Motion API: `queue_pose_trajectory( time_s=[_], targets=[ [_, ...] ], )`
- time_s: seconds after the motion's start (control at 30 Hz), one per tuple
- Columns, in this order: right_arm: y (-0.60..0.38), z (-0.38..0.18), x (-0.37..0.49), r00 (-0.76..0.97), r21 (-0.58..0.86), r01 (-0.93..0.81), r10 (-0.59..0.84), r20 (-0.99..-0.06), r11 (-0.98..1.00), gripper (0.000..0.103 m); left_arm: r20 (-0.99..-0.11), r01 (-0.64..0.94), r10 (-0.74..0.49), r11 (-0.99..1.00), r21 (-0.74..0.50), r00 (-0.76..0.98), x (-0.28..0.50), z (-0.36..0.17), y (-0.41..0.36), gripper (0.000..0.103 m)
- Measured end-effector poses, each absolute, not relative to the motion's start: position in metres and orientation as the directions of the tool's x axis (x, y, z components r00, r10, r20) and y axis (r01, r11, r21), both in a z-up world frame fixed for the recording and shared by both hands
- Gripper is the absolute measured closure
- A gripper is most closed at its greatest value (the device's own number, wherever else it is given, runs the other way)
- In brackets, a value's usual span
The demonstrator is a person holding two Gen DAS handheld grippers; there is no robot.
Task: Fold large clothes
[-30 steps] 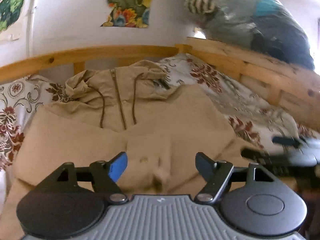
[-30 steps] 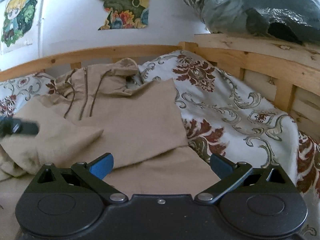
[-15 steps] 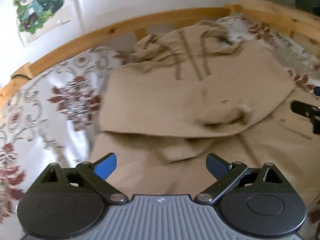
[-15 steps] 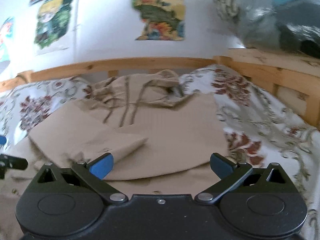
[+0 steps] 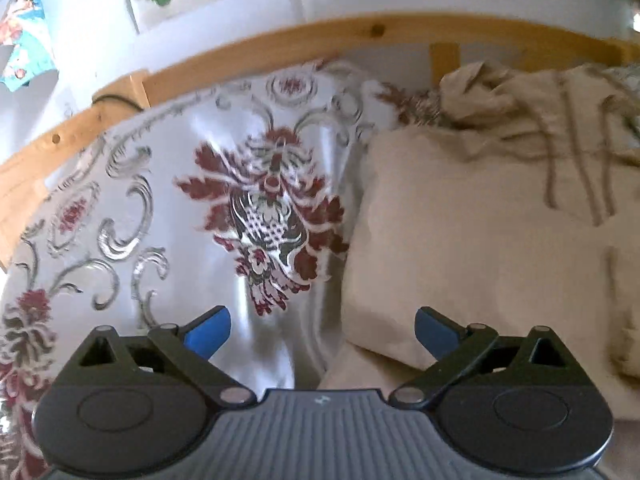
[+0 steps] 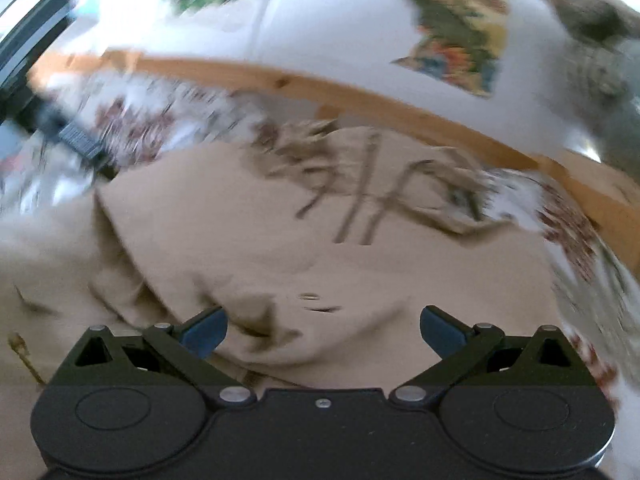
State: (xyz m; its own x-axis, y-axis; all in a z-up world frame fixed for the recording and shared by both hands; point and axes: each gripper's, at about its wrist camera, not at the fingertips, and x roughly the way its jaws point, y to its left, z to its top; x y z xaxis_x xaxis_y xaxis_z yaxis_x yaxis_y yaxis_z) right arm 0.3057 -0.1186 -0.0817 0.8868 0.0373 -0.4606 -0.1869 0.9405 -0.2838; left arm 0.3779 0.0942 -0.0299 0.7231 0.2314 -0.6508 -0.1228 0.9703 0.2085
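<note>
A beige zip hoodie lies on a bed with its hood toward the headboard and its sleeves folded over the body. In the left wrist view it fills the right half. My left gripper is open and empty, over the hoodie's left edge and the bedsheet. In the blurred right wrist view the hoodie fills the middle, with a folded sleeve end near the front. My right gripper is open and empty just above that sleeve end. The left gripper shows at the far left.
A white floral bedsheet covers the mattress. A wooden bed rail runs along the back under a white wall with posters. A pile of bedding sits at the upper right.
Both grippers have swung to the left. The left one now looks at the hoodie's left edge and bare sheet. The right one now faces the middle of the hoodie.
</note>
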Motion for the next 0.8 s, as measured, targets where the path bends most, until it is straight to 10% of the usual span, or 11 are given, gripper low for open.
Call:
queue_pose_trajectory(
  time_s=[0.17,0.47,0.8],
  targets=[
    [-0.123,-0.086,0.32,0.891,-0.381,0.012,-0.183,-0.415,0.924,0.001,-0.648,-0.148,0.256,0.965,0.218,0.717,0.389,-0.059,0.096,0.0],
    [-0.187,-0.077,0.258,0.805,-0.147,0.37,-0.396,-0.441,0.917,0.001,-0.631,-0.135,0.242,0.967,0.214,0.737,0.366,-0.056,0.093,0.001],
    [-0.223,-0.076,0.274,0.782,-0.101,0.283,-0.291,-0.551,0.954,0.001,-0.6,0.076,0.087,0.968,0.24,0.795,0.264,-0.038,0.075,0.001]
  ],
)
